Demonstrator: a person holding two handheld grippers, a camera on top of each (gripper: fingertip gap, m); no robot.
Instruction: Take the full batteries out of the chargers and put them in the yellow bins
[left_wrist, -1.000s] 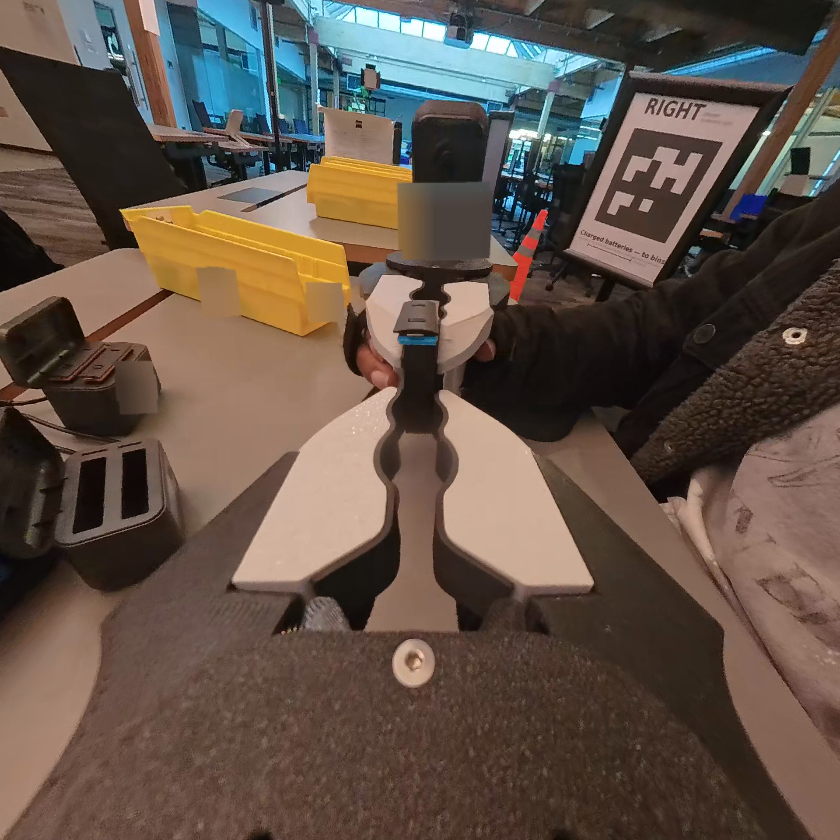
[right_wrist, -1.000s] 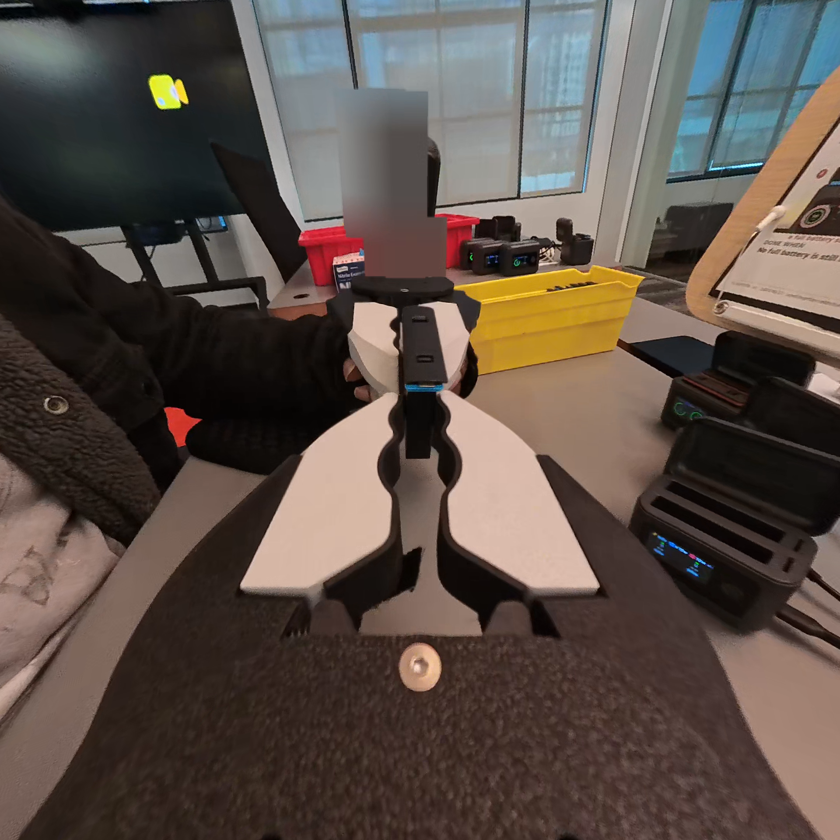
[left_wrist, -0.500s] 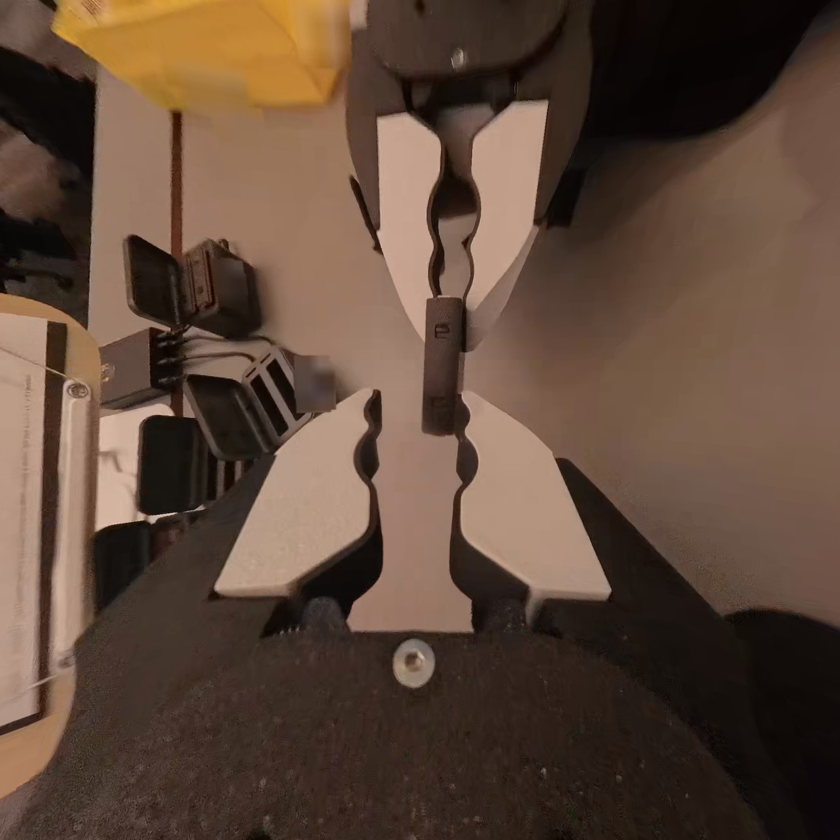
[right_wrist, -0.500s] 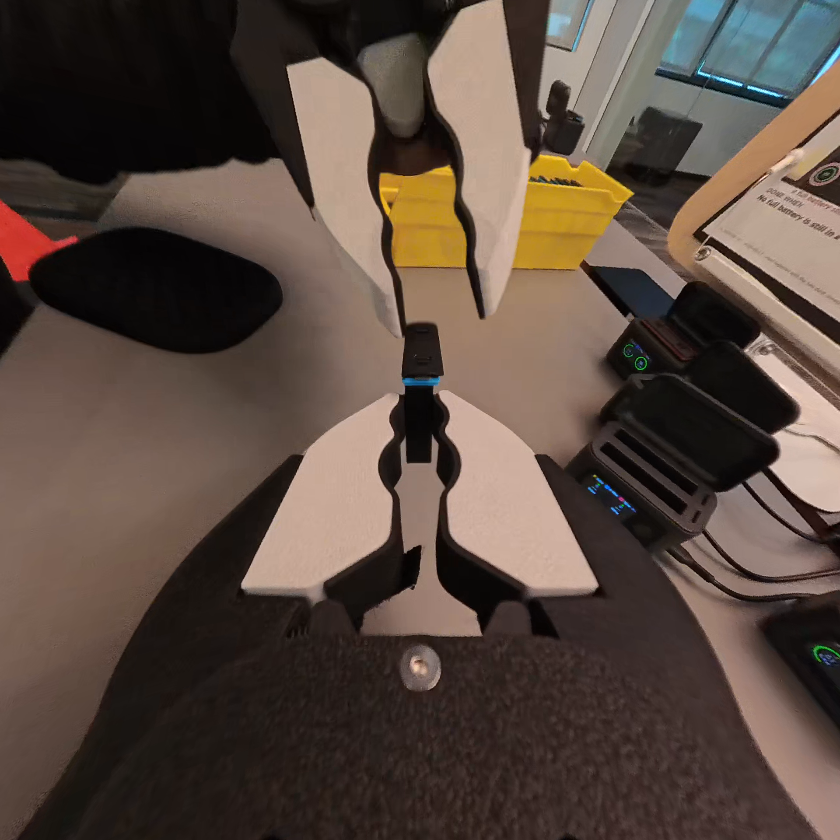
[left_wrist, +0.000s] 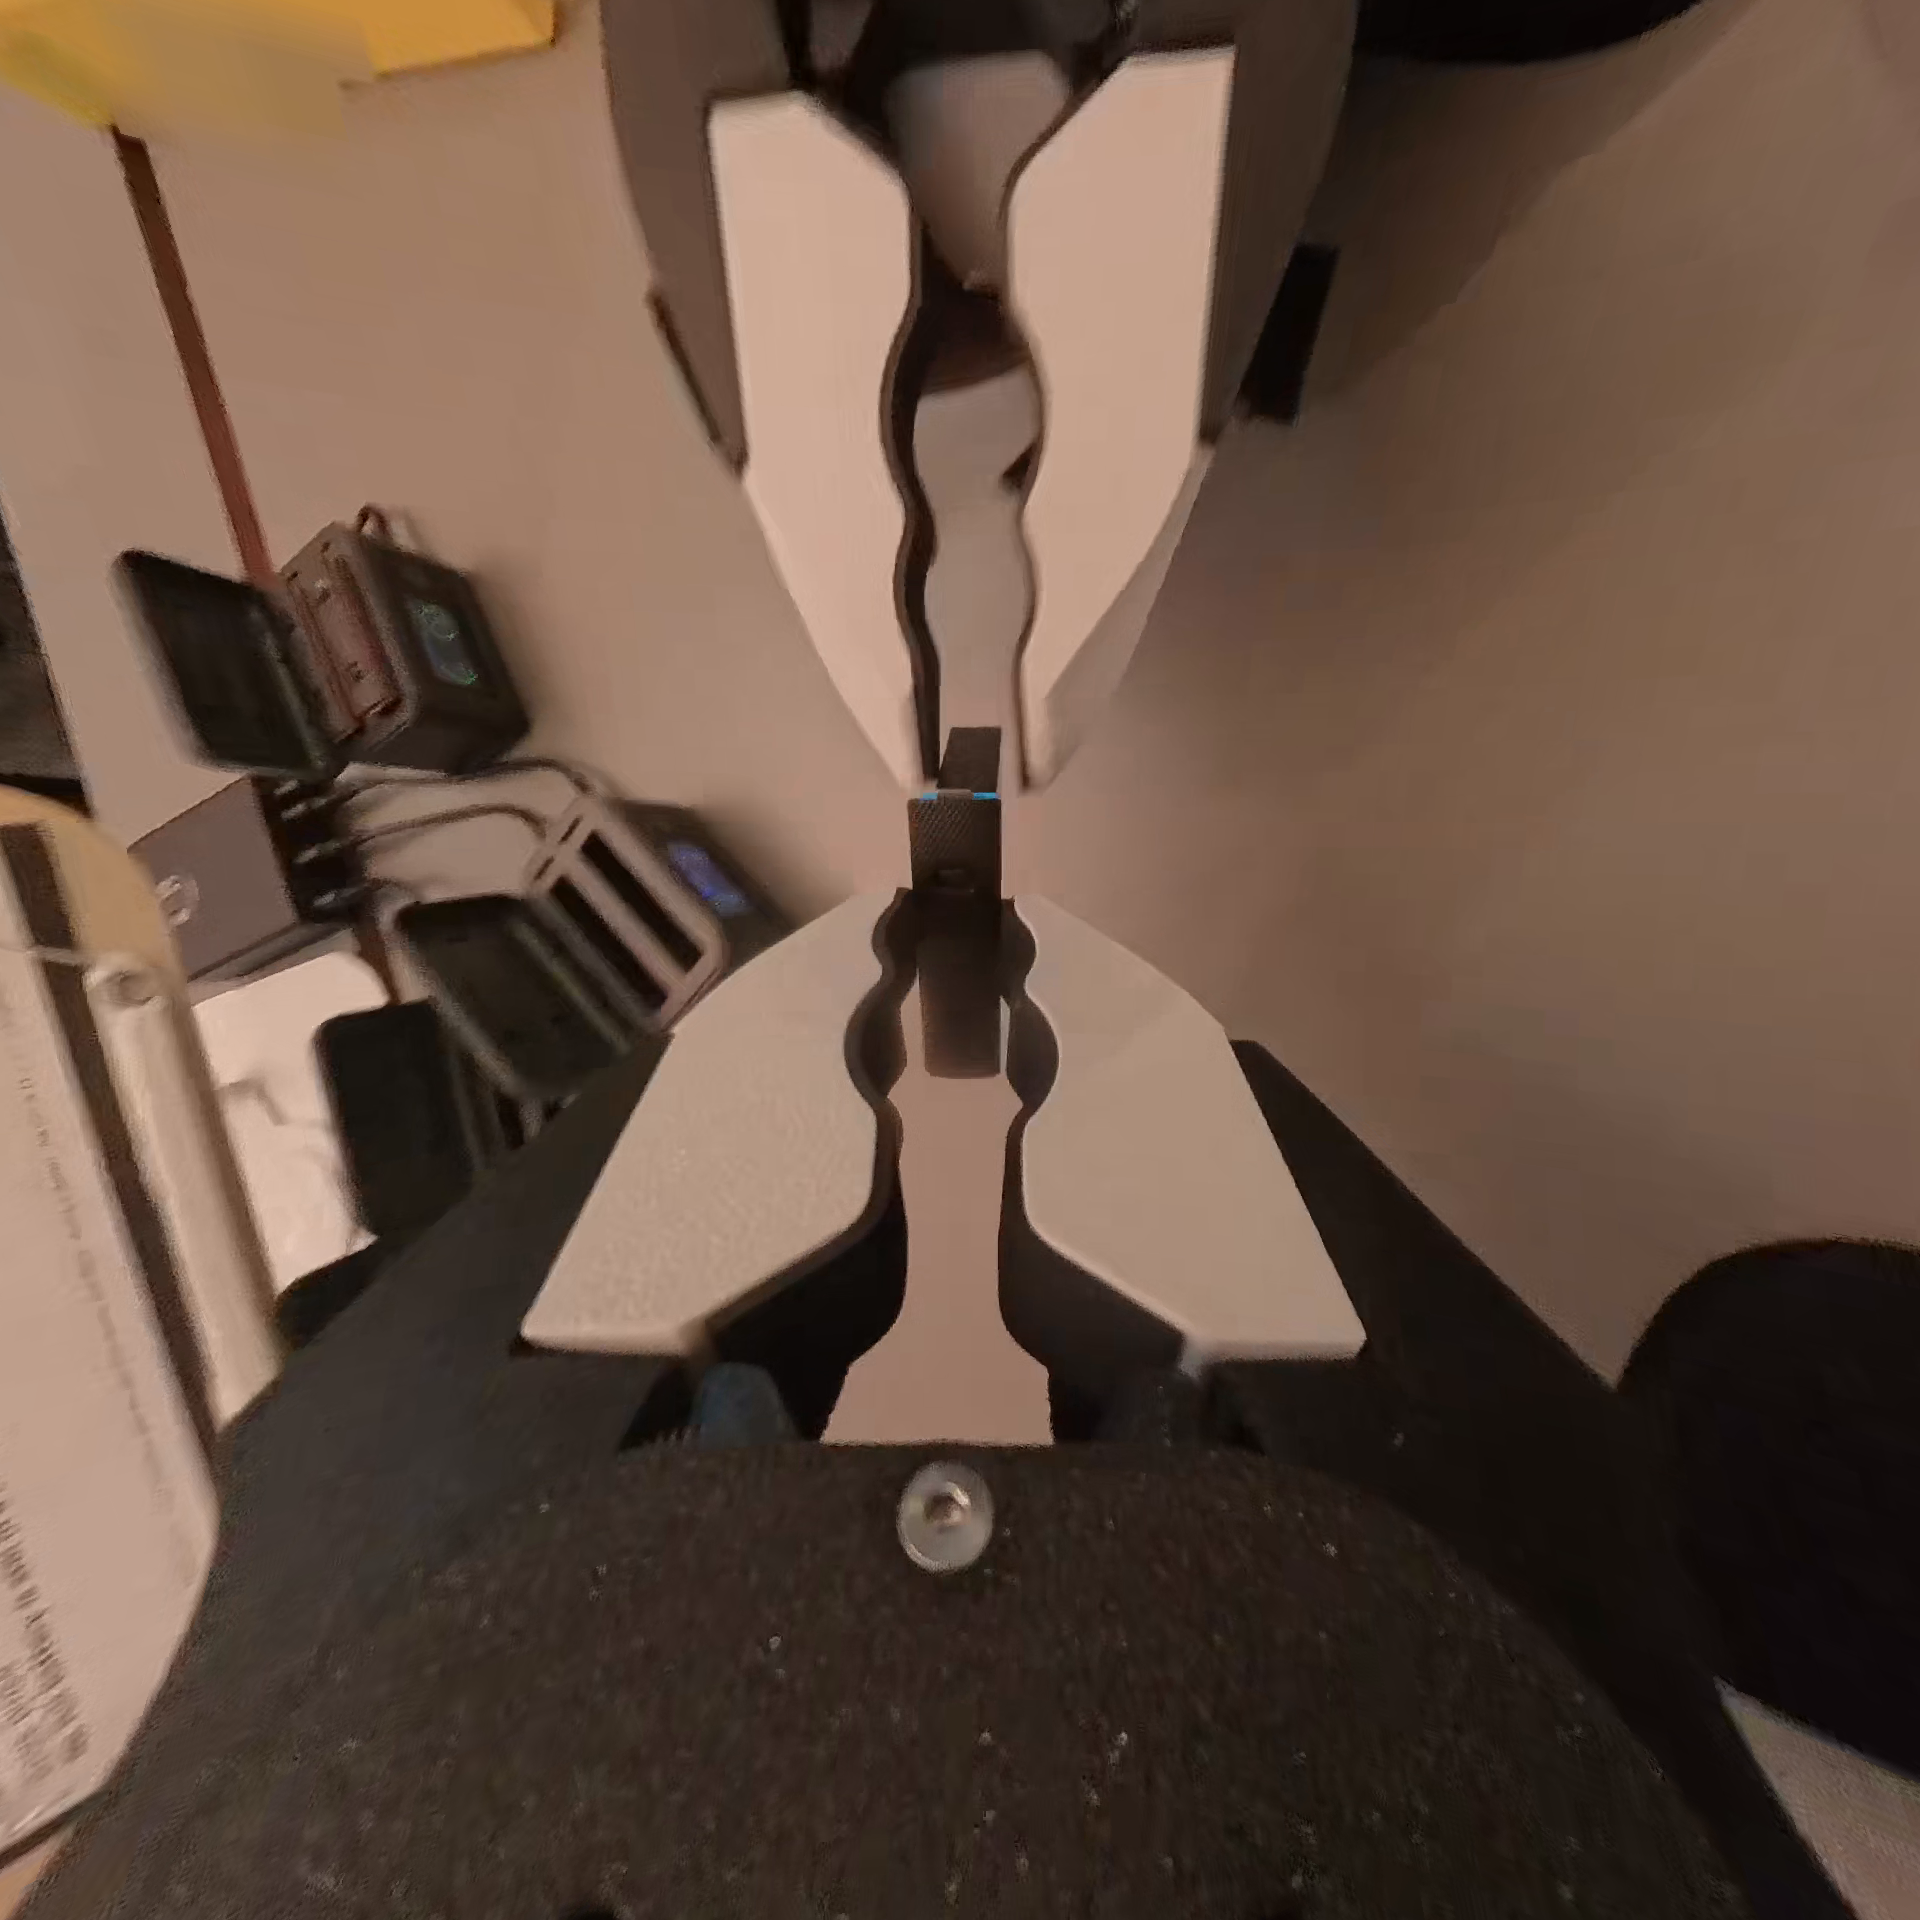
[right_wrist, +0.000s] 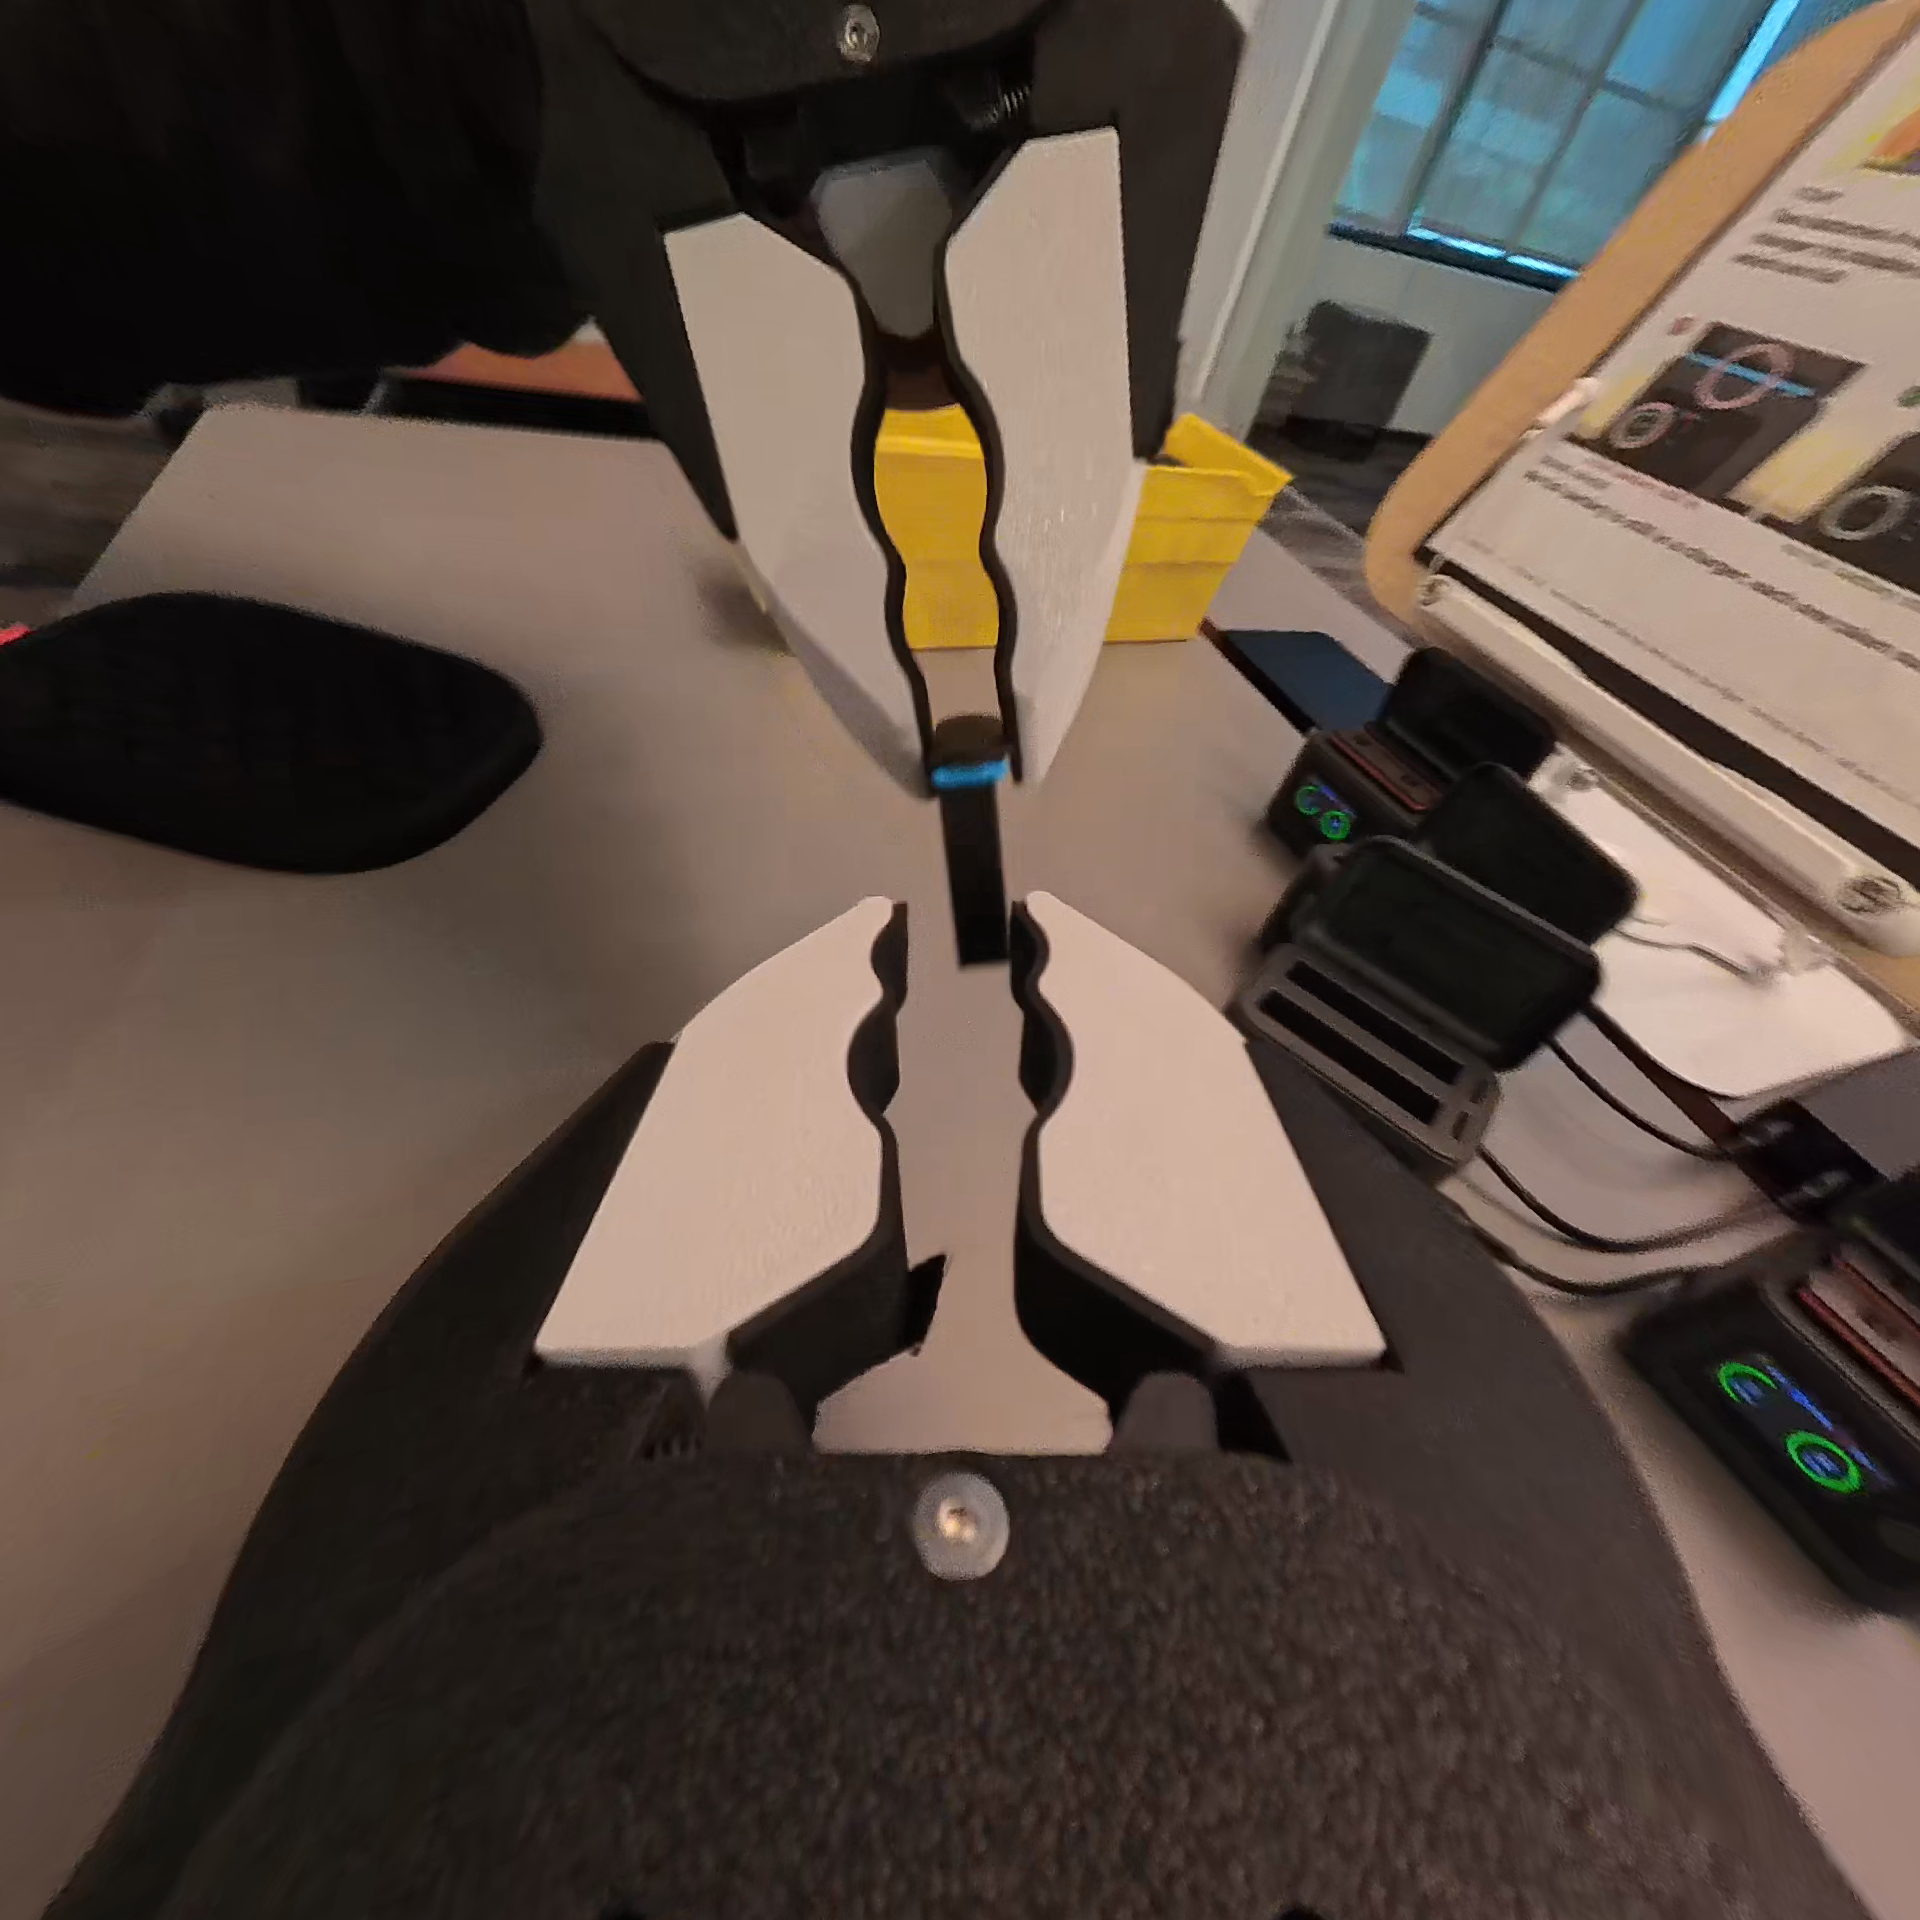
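Observation:
A slim black battery with a blue band (left_wrist: 954, 862) hangs in the air between my two grippers, above the grey table (right_wrist: 416, 1039). My left gripper (left_wrist: 956, 914) is shut on its capped end by the blue band. In the right wrist view the left gripper (right_wrist: 971, 774) comes down from above with the battery (right_wrist: 975, 873) in its tips. My right gripper (right_wrist: 958, 914) is open, with a gap on each side of the battery's lower end. It also shows in the left wrist view (left_wrist: 971, 774). A yellow bin (right_wrist: 1195, 540) stands behind.
Several black chargers stand to the right: one with open empty slots (right_wrist: 1382, 997), and lit ones (right_wrist: 1340, 800) (right_wrist: 1808, 1423). They also show in the left wrist view (left_wrist: 416, 644). A wooden sign board (right_wrist: 1662, 468) stands behind them. A black pad (right_wrist: 239, 727) lies at the left. My left and right fingertips are right by each other.
The right gripper held the battery and the left was open above it. Now the left has shut on the capped end and the right has opened.

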